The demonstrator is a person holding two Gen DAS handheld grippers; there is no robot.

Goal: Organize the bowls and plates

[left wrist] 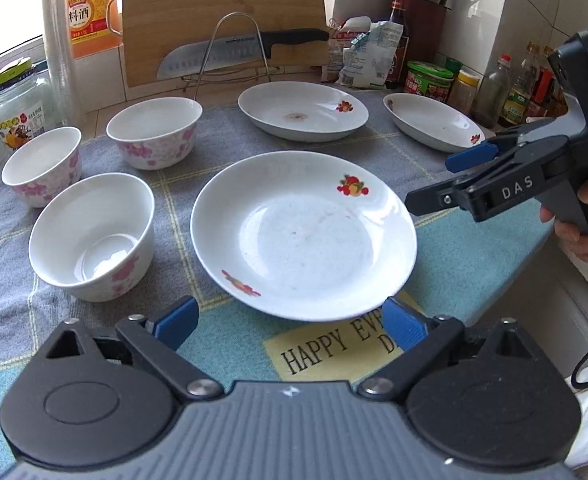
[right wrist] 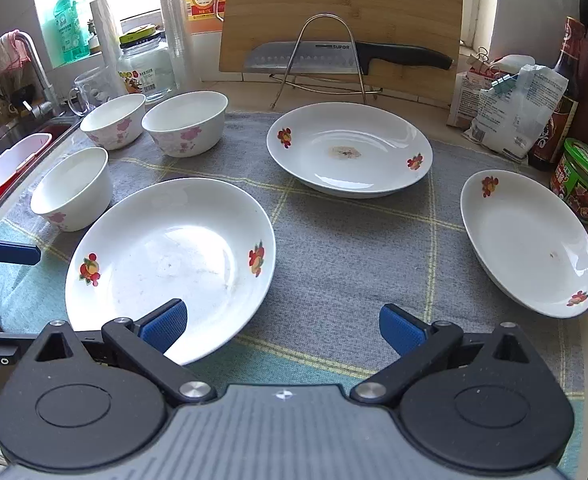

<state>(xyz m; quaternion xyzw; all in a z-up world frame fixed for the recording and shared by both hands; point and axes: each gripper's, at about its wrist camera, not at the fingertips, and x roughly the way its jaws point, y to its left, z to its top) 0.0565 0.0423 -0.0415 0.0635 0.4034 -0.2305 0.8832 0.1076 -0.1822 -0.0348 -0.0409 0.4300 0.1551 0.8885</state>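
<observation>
Both sets of jaws stand wide with nothing between the pads. Left gripper [left wrist: 290, 320]: off its left pad sits the nearest bowl [left wrist: 92, 236], white with pink flowers, upright on the grey checked cloth [left wrist: 182, 216]; two more like it stand farther out to the left, the left bowl [left wrist: 42, 166] and the back bowl [left wrist: 154, 132], all three apart from each other. Straight ahead of these jaws lies the near plate [left wrist: 304, 236], fruit decals on the rim, its near edge just above and between the blue pads, right pad close under the rim; contact cannot be told. Beyond it rests the far plate [left wrist: 303, 110] with a brown stain at centre, and to the right the right plate [left wrist: 434, 122] at the cloth's edge. The right gripper [left wrist: 450, 176] hangs off the near plate's right rim in the left wrist view, a hand [left wrist: 574, 220] on its handle. From the right wrist view, the right gripper [right wrist: 284, 330] has its left pad over the near plate's [right wrist: 170, 268] near rim and its right pad over bare cloth. A knife [right wrist: 346, 58] rests on a wire rack [right wrist: 326, 60] against the wooden cutting board [right wrist: 342, 0] behind.
</observation>
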